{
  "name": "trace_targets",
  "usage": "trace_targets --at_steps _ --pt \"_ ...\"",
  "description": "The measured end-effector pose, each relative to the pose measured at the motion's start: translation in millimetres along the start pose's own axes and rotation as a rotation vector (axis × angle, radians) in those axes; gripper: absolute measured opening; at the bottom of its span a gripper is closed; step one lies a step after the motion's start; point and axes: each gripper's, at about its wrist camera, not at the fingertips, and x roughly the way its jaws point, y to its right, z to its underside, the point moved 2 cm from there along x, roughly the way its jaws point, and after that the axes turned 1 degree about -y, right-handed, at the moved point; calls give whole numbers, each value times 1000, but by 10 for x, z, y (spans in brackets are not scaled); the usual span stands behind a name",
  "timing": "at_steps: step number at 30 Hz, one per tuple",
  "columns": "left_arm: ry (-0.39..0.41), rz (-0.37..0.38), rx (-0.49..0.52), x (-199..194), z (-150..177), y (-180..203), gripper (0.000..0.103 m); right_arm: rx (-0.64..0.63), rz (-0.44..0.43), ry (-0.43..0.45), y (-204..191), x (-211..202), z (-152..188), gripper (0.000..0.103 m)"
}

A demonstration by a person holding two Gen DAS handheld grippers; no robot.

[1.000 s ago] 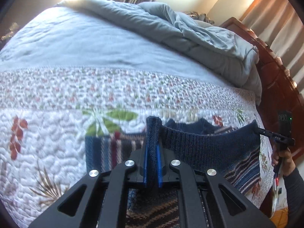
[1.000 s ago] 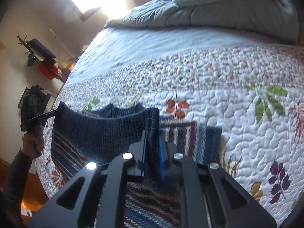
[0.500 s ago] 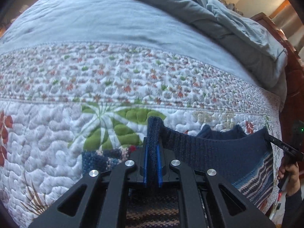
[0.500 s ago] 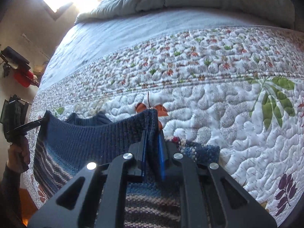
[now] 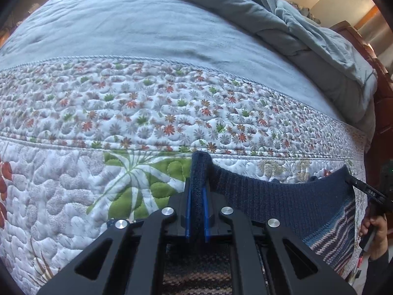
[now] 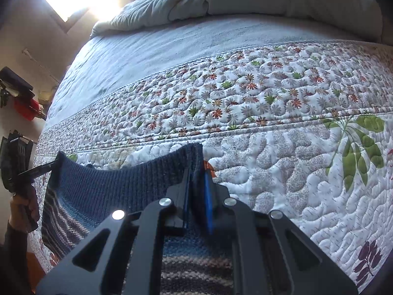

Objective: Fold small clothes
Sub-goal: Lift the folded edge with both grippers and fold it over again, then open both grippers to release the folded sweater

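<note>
A small navy knit sweater (image 5: 282,196) with a striped body is held stretched between both grippers above a floral quilt (image 5: 147,113). My left gripper (image 5: 196,191) is shut on one corner of its ribbed navy hem. My right gripper (image 6: 196,179) is shut on the other corner; the sweater (image 6: 110,191) sags between them. Each view shows the other gripper at the far corner: the right one (image 5: 368,191) and the left one (image 6: 36,169). The striped part hangs below the jaws.
A plain blue-grey sheet (image 5: 147,29) covers the bed beyond the quilt, with a bunched grey duvet (image 5: 307,32) at the far end. A wooden bed frame (image 5: 383,113) runs along the right edge. Dark and red items (image 6: 22,100) hang on the wall at left.
Both grippers have carried the sweater hem forward over the quilt toward the flowered band. The striped layer that lay on the quilt ahead of the jaws is now hidden beneath them.
</note>
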Motion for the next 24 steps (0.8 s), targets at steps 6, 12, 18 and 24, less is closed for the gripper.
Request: trace_targets --at_steps 6,12,18,24 --pt "-24 -12 -2 106 35 -39 8 28 9 -32 50 209 35 10" --pt "-42 -46 -38 86 111 -67 29 66 53 -34 78 209 79 37" --pt "214 73 65 -880 512 246 50 6 -55 107 -177 -487 499 31" --pt "88 134 85 -647 1225 281 47 66 -7 59 26 -326 948 28"
